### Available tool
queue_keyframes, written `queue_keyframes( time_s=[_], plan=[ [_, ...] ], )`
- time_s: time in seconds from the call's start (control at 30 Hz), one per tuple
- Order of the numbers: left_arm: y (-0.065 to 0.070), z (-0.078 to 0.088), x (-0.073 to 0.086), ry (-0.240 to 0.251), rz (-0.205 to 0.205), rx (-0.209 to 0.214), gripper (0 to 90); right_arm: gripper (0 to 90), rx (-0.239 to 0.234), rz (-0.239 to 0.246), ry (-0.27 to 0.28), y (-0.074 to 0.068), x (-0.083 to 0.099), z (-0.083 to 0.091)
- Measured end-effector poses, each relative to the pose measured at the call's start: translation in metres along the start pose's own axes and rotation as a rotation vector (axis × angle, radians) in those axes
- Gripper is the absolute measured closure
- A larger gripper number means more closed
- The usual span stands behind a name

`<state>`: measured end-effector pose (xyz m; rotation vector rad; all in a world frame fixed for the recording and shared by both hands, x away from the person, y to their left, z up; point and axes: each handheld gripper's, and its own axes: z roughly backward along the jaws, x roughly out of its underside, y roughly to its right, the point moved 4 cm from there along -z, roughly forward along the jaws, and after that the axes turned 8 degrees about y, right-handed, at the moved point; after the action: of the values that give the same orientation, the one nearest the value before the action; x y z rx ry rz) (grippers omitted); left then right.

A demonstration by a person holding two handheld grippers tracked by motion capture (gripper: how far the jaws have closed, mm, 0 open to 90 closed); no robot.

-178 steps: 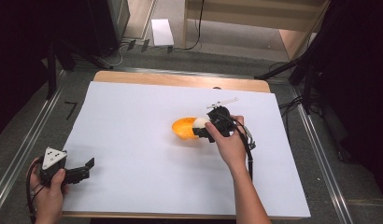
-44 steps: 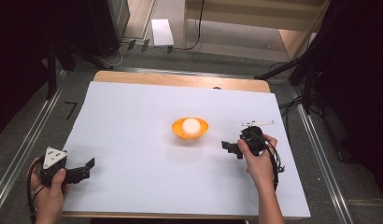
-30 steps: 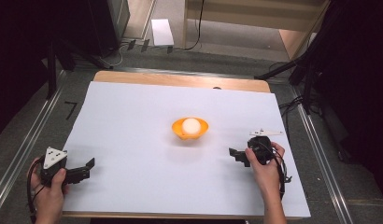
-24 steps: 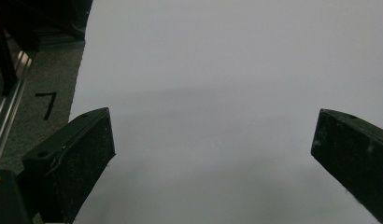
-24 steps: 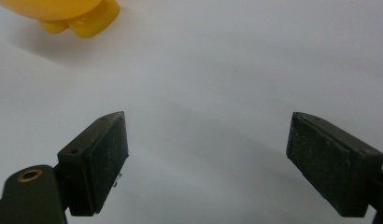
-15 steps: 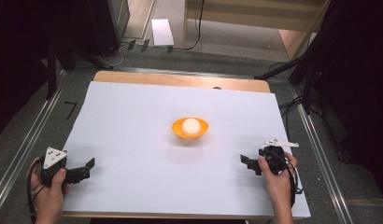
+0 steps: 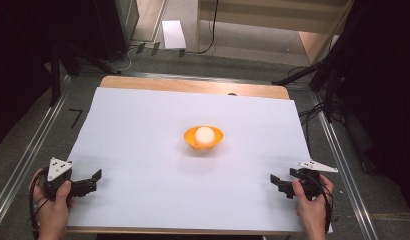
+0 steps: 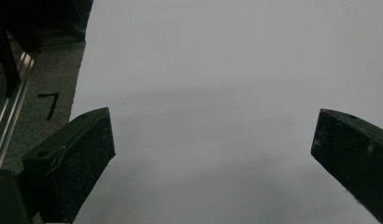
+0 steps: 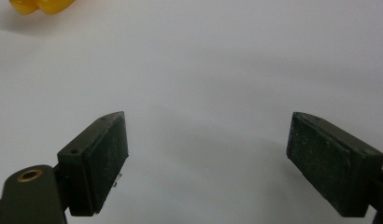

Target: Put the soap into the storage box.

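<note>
High view: both grippers, left gripper (image 7: 93,181) and right gripper (image 7: 278,184), jaws apart, nothing between; orange bowl (image 7: 203,138) with white ball (image 7: 205,134) well ahead.

ball (image 7: 205,134) in bowl (image 7: 192,141), mid-table (image 7: 143,130)

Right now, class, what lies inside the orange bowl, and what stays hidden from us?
Inside the orange bowl sits one white ball, roughly centred. The bowl rests on the white table sheet. The ball covers the bowl's bottom, so anything under it cannot be seen.
</note>
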<state>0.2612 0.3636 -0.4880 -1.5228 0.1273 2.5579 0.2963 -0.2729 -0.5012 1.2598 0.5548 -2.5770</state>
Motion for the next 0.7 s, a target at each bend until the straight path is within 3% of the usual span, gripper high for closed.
queue_keyframes(
  time_s=[0.2,0.53,0.7],
  plan=[
    [0.0,0.0,0.0,0.0,0.003,0.0,0.0,13.5,-0.004,-0.002,0.031,0.007,0.009,0.011],
    [0.0,0.0,0.0,-0.001,0.004,0.0,0.0,13.6,0.045,-0.034,0.069,0.03,0.027,0.032],
    [-0.003,0.001,0.0,0.001,0.032,0.011,0.0,13.8,-0.012,-0.11,0.165,0.037,0.027,0.041]
  ],
)
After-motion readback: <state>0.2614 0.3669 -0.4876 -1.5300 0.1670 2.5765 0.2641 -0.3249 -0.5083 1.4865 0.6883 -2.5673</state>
